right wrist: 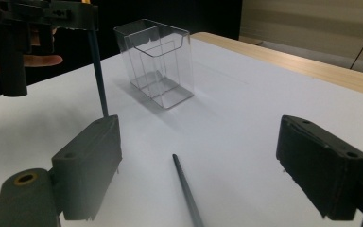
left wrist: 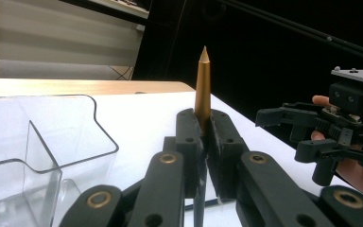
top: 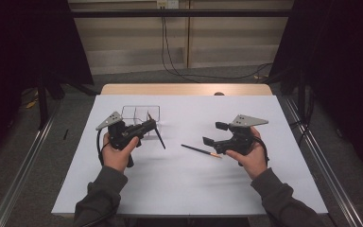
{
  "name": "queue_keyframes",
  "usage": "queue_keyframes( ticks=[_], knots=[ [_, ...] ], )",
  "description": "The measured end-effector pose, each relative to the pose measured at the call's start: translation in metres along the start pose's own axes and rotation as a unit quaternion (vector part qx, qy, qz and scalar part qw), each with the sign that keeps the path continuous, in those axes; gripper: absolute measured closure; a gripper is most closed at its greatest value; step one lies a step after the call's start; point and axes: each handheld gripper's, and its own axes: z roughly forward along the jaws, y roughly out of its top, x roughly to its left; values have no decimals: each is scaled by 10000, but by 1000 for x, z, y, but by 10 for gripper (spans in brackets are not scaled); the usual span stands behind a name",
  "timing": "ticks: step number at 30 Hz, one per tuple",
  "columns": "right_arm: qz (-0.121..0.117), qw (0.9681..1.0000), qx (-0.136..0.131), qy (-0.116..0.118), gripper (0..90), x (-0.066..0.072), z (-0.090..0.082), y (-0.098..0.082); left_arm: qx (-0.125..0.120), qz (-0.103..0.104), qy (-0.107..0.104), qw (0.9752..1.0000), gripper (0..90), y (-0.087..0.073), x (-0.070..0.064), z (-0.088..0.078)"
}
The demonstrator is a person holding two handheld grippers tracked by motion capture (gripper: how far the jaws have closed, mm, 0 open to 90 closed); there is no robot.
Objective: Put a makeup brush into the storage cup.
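My left gripper [top: 151,125] is shut on a dark pen [top: 159,138] with a gold pointed end [left wrist: 202,90]. The pen stands steeply, its gold end up between the jaws and its dark shaft [right wrist: 98,80] slanting down toward the white table. A second dark pen [top: 201,151] lies flat on the table in front of my right gripper [top: 211,133]. That gripper is open, with its jaws wide apart and nothing between them. In the right gripper view the lying pen [right wrist: 184,182] points away between the two pads. A clear plastic box [top: 142,106] stands just behind the left gripper.
The clear box [left wrist: 52,142] has inner dividers and an open top. The white table sheet [top: 189,184] ends in a wooden strip [top: 184,89] at the far edge. Dark curtains and metal rails flank both sides.
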Motion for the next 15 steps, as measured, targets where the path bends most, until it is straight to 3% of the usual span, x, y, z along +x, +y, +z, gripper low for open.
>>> queue_keyframes(
  ticks=[15],
  knots=[
    [65,9997,-29,-226,138,-14,-20,-6,92,43,69,9999,837,0,1,0]
  ],
)
